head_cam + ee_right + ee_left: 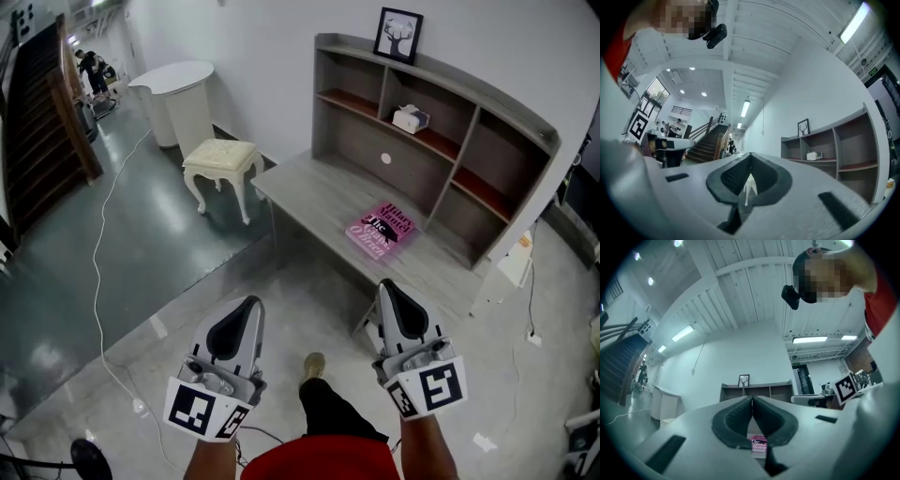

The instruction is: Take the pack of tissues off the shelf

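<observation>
up at 1 o'clock from both tongs and well apart from them: pack of tissues [410, 118], in the upper middle box of the shelf [497, 101], above the tabletop [309, 192].

could go wrong in a few ways:
- poking the pack with shut tips and shoving it to the back
- bumping a shelf wall on the way in
- pinching too hard and squashing the soft pack
- knocking the pink book [381, 231] at 12 o'clock

left tongs [251, 302] pressed shut, holding nothing, touching nothing. right tongs [386, 286] shut tight too, empty.
</observation>
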A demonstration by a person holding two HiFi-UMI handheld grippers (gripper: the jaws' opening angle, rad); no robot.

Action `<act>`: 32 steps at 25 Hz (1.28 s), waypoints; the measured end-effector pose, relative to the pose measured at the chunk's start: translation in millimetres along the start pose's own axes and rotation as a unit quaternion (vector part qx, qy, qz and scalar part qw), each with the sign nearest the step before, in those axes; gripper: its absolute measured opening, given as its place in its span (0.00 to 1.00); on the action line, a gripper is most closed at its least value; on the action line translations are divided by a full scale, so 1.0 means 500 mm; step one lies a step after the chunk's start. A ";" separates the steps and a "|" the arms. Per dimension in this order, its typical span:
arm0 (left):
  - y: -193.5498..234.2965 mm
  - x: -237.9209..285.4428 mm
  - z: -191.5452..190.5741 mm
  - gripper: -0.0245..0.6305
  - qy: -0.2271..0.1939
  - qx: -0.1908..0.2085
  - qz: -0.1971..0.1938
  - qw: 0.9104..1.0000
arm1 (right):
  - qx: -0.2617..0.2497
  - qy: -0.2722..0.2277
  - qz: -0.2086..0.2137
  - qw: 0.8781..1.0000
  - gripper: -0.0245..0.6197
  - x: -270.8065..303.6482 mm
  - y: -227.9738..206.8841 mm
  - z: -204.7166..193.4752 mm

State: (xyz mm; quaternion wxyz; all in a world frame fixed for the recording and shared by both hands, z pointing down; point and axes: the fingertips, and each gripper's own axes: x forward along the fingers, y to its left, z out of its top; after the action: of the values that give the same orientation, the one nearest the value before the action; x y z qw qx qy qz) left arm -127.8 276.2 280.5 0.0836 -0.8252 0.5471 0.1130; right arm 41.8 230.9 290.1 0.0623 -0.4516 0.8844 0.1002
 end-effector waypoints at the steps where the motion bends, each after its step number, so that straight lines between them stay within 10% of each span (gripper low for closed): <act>1: 0.018 0.022 -0.010 0.05 0.002 0.004 0.000 1.000 | 0.000 -0.004 -0.003 1.000 0.05 0.027 -0.014 -0.007; 14: 0.246 0.481 -0.118 0.05 0.011 0.021 -0.033 0.999 | -0.019 -0.001 -0.060 0.998 0.05 0.411 -0.299 -0.106; 32: 0.305 0.886 -0.212 0.05 -0.006 -0.015 -0.157 0.987 | -0.050 0.027 -0.173 0.983 0.05 0.655 -0.538 -0.172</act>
State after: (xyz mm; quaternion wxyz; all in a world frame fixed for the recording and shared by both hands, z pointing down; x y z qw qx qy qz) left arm -91.7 -202.4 256.7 0.0910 -0.9014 0.4085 0.1113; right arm 67.0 -200.7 275.2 0.0323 -0.6027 0.7882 0.1203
